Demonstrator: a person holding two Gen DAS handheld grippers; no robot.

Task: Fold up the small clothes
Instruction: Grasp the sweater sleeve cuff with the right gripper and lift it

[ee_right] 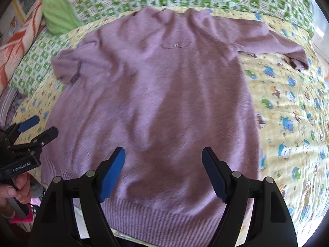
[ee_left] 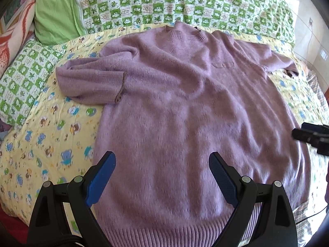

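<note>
Currently: purple sweater (ee_left: pixel 185 107) lies flat, front up, on the bed's yellow cartoon quilt (ee_left: pixel 51 135) | ribbed hem nearest both cameras, left sleeve doubled over its side edge, right sleeve stretched outward | left hand-held gripper (ee_left: pixel 162 164) and right hand-held gripper (ee_right: pixel 163 158) hover over hem, jaws wide apart, empty | bare quilt flanks both sides

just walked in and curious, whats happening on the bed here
A person holds a two-finger gripper in each hand above a purple sweater spread flat on a yellow cartoon-print quilt. The left gripper and right gripper are both open over the hem, holding nothing. No fold is made yet.
</note>
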